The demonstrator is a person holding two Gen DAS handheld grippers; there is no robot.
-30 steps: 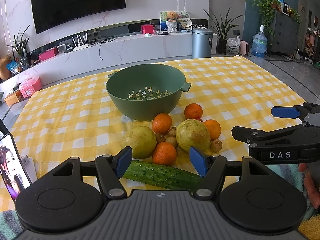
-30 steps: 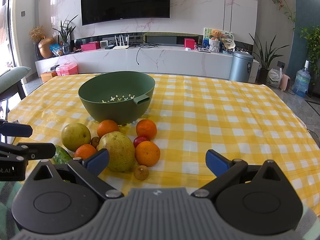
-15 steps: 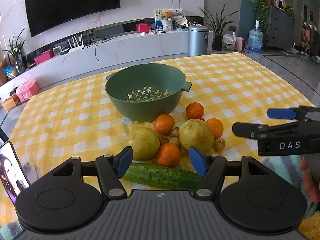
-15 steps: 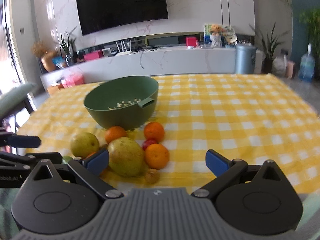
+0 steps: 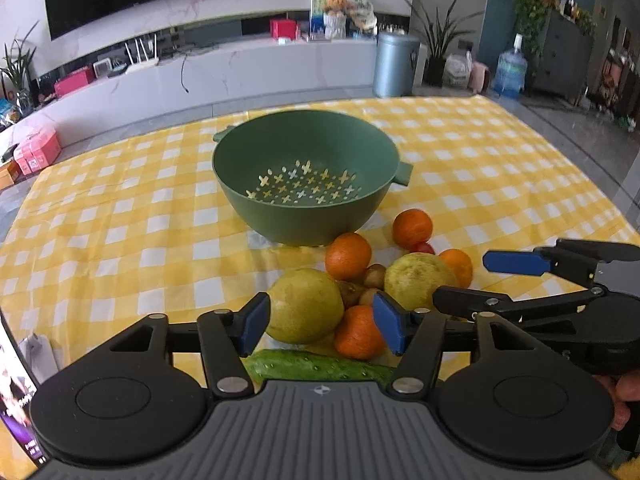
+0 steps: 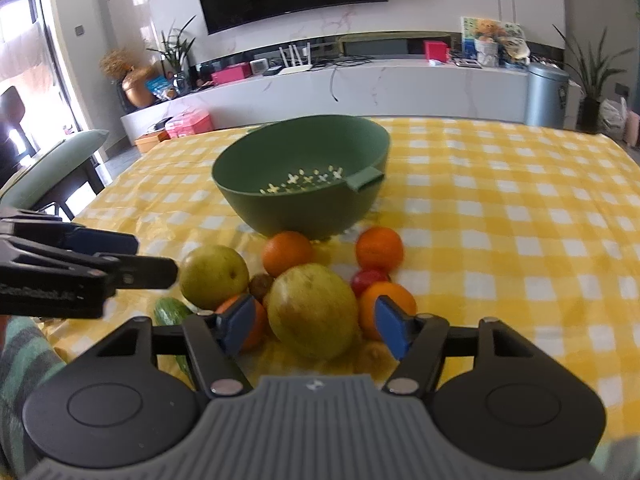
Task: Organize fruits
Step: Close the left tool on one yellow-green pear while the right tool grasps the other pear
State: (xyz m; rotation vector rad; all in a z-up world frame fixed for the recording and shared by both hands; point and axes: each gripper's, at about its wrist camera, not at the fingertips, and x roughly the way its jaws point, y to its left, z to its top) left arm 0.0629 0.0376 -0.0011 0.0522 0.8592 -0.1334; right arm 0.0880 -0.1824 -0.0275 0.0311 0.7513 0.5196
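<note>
A green colander bowl (image 5: 304,224) (image 6: 300,216) stands empty on the yellow checked cloth. In front of it lies a pile of two yellow-green pears (image 5: 305,306) (image 5: 420,280), several oranges (image 5: 348,256), a small red fruit (image 5: 424,247), brown kiwis (image 5: 374,274) and a cucumber (image 5: 316,366). My left gripper (image 5: 320,324) (image 6: 148,258) hovers over the pile's near side, jaws opening, gripping nothing. My right gripper (image 6: 314,324) (image 5: 480,280) has its jaws closing around the larger pear (image 6: 312,316), with gaps at both pads.
A phone (image 5: 12,400) with a lit screen lies at the table's near left corner. A striped cloth (image 6: 24,360) covers the near edge. A green chair (image 6: 52,168) stands off the left side. Bare checked cloth (image 6: 520,220) stretches right of the bowl.
My right gripper has swung left onto the pile and its jaws have narrowed around the larger pear. My left gripper has moved in closer to the fruit and bowl.
</note>
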